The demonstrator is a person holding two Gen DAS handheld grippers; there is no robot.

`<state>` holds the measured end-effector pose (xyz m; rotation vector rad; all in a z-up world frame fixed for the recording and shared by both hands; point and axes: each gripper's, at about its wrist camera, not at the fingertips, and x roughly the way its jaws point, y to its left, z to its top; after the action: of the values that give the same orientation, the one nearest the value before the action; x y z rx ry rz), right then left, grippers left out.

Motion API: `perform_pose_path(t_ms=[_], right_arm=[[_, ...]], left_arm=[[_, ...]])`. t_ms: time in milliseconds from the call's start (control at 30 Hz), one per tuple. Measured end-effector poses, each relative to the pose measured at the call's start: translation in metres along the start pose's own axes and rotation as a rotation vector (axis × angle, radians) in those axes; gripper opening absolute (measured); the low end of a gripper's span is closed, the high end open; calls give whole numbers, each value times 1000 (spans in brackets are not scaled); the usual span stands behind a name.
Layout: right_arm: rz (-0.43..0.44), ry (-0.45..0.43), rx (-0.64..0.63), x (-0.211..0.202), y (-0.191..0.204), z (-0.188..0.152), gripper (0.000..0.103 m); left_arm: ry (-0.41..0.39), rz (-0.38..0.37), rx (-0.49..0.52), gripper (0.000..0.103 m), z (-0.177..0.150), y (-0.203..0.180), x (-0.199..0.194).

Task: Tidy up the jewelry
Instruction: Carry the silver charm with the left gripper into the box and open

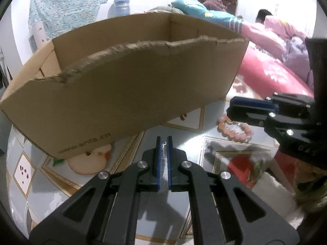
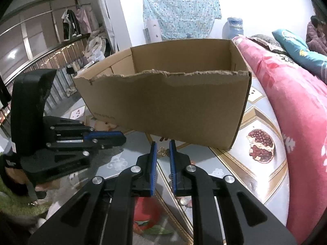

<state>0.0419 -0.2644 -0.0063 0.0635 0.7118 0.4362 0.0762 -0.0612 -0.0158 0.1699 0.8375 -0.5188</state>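
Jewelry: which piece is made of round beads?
The bracelet, a ring of round pinkish-orange beads lying on the table. The other two are tiny metal bits with no beads: the gold piece and the silver piece.

box: matt cardboard, torn rough rim | tabletop: glossy, reflective

Left tool pinched shut; right tool nearly closed, both angled downward.

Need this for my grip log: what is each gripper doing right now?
Left gripper: closed on a small silver piece pinched at its tips.
Right gripper: closed on a small gold ornament, butterfly-like.
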Motion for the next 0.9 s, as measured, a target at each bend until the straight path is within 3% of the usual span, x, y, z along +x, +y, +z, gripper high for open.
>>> perform_pose_path(t_ms=[233, 333, 500, 700, 900], right_arm=[[27, -64, -14, -25, 9, 12, 12], [57, -108, -26, -35, 8, 28, 12], [129, -128, -16, -34, -4, 76, 12], [176, 6, 37, 13, -31, 137, 12], [86, 141, 57, 64, -48, 163, 12]], left_arm=[[-100, -59, -20, 4, 4, 4, -53], [-165, -106, -37, 4, 16, 9, -81], [-252, -118, -73, 4, 47, 30, -105], [-200, -109, -111, 4, 96, 57, -72], [-82, -94, -140, 4, 138, 81, -10]])
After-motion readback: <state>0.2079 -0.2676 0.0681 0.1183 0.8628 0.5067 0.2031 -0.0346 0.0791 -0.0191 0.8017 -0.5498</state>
